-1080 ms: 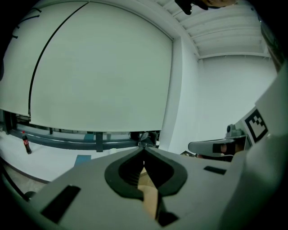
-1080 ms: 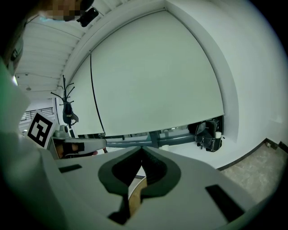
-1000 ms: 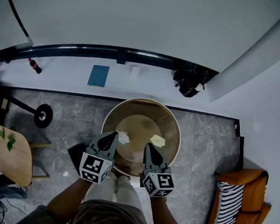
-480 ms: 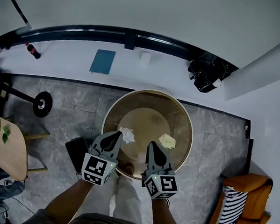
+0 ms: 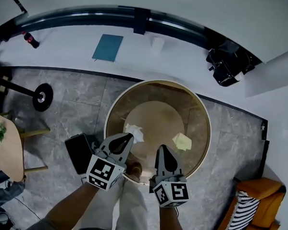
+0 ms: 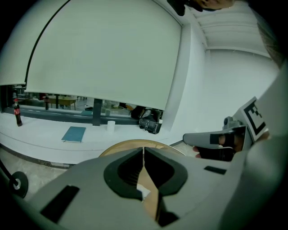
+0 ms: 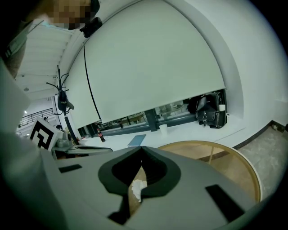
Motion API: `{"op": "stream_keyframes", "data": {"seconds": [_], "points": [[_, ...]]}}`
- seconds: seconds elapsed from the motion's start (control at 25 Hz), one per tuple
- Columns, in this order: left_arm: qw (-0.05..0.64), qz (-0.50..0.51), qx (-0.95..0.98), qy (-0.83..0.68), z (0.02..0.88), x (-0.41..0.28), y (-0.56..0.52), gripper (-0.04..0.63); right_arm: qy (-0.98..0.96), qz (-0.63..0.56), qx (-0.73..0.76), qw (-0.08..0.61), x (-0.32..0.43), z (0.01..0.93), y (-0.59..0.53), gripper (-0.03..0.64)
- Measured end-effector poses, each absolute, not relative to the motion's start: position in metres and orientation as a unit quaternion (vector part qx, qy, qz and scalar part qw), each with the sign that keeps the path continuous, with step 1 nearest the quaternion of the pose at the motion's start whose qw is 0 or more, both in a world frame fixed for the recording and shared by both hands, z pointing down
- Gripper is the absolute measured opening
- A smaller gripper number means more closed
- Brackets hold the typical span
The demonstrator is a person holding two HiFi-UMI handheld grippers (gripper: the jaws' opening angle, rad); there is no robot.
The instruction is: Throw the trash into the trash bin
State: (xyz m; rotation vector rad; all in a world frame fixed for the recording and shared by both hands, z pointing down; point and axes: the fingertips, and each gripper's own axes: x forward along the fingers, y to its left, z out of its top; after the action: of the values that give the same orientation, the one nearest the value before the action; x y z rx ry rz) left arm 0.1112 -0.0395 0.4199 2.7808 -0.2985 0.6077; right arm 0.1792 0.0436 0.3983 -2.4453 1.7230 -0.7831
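While both hang at the trash bin near rim, fingers pinched together, empty, white paper lies inside just beyond left gripper, yellow scrap beyond right gripper.

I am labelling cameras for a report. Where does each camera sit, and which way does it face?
Head view: on the person's head, facing steeply down into the trash bin; both forearms, left hand-held gripper and right hand-held gripper show.
Left gripper view: on the left hand-held gripper, facing along its closed jaws towards the white ledge; the right one shows at right.
Right gripper view: on the right hand-held gripper, facing likewise; the left one shows at left.
Shared: all see the trash bin and blue notebook.
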Motion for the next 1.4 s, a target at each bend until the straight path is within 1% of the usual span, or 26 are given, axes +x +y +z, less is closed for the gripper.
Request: {"op": "stream_keyframes", "data": {"seconds": [0.24, 0.28, 0.44, 0.48, 0.8, 1.4], "points": [[0.125, 0.232, 0.96, -0.091, 0.441, 0.112, -0.037, 0.023, 0.559, -0.258, -0.788, 0.024, 0.178, 0.41, 0.047, 0.016], [0.125, 0.235, 0.96, -0.09, 0.445, 0.112, -0.036, 0.035, 0.56, -0.258, -0.787, 0.024, 0.178, 0.411, 0.048, 0.017], [0.122, 0.254, 0.957, -0.075, 0.459, 0.113, -0.031, 0.175, 0.561, -0.26, -0.785, 0.026, 0.176, 0.415, 0.048, 0.016], [0.12, 0.26, 0.956, -0.071, 0.463, 0.113, -0.029, 0.199, 0.562, -0.26, -0.785, 0.027, 0.175, 0.416, 0.048, 0.017], [0.113, 0.293, 0.947, -0.073, 0.494, 0.112, -0.033, 0.201, 0.556, -0.275, -0.784, 0.035, 0.168, 0.427, 0.055, 0.017], [0.127, 0.38, 0.913, -0.069, 0.602, 0.124, -0.037, 0.199, 0.556, -0.288, -0.78, 0.028, 0.16, 0.44, 0.061, 0.017]]}}
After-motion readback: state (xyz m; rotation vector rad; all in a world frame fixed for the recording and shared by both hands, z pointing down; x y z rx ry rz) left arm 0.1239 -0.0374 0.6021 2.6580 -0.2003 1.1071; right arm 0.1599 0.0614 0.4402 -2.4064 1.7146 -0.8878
